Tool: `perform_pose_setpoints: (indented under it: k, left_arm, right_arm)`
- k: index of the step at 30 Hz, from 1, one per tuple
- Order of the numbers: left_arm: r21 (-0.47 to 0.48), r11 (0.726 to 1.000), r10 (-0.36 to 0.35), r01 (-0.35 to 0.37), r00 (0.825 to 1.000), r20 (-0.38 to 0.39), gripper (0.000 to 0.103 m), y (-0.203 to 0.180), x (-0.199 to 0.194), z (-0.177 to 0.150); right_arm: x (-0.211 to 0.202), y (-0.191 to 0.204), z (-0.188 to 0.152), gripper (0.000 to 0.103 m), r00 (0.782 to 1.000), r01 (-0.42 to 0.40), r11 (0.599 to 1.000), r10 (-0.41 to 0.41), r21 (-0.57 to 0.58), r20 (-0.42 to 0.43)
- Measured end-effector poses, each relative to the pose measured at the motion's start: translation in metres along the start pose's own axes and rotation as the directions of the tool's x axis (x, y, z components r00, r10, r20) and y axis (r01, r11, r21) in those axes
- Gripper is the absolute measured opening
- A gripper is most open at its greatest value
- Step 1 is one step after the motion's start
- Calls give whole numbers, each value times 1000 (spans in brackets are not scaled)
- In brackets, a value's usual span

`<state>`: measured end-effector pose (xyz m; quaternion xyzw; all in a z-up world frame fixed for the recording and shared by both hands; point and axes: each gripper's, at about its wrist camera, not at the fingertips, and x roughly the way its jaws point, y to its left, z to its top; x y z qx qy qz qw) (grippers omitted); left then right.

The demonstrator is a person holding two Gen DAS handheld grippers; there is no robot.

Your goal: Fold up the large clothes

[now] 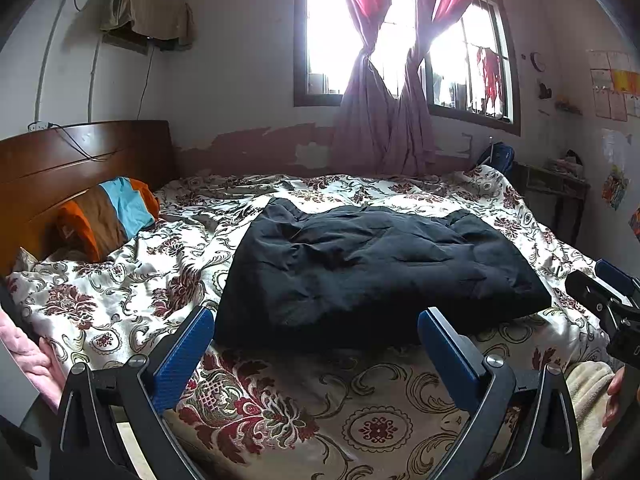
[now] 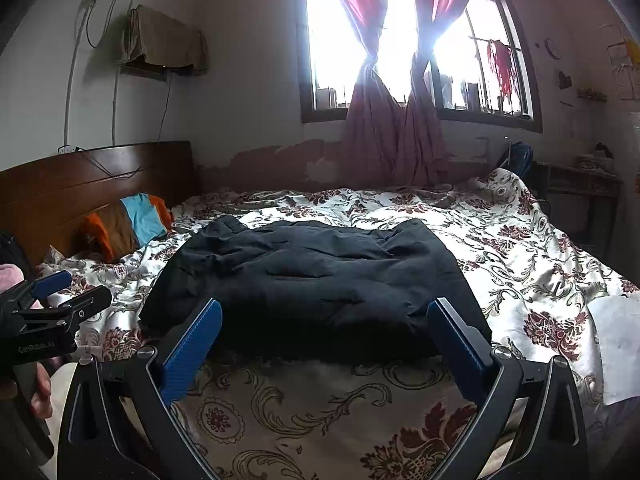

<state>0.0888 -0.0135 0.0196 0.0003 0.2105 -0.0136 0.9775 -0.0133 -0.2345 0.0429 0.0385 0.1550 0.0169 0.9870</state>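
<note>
A dark garment [image 1: 376,268], black or very dark blue, lay in a folded, rumpled, roughly rectangular heap on the bed [image 1: 120,304], in the middle of a cream cover printed with dark red flowers and scrolls. In the left wrist view it sat straight ahead and a little to the right; in the right wrist view the same garment [image 2: 316,280] sat ahead and slightly to the left.

The left tongs [image 1: 316,334] stood wide apart, their blue pads [image 1: 188,356] empty, above the bedcover just short of the garment's near edge. The right tongs [image 2: 324,326] were spread just as wide and held nothing, also just short of that edge. Each pair showed at the rim of the other's view, well clear of the cloth: the right tongs at the far right of the left view, the left tongs at the far left of the right view, with a hand [image 2: 38,392] on the grip.

A striped pillow [image 1: 110,212] in orange, brown and light blue leaned against the wooden headboard [image 1: 80,160] at the left. Behind the bed, pink curtains [image 1: 384,92] were knotted together before a bright window [image 1: 332,40].
</note>
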Motion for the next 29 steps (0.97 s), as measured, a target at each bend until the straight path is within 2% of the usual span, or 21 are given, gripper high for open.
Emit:
perform_pose_setpoints:
  k: [16,20,24,29]
  left_arm:
    - [-13,1000,-16,16,1000,-13,103,8,2,1]
    - [-27,997,72,-73,996,-43,103,12,8,-4]
    - [-42,997,67,-70,994,-84,103,16,15,-7]
    - [-28,998,59,-61,994,-87,103,15,16,-9]
  right_arm:
    - [1,0,-1,101,1000,-2,1000,2,0,-3]
    - [0,0,-2,101,1000,-9,1000,9,-2,-2]
    - [2,-3,-2,101,1000,-14,1000,14,-5,-7]
    - [2,-2,-3,101,1000,-14,1000,14,-4,-8]
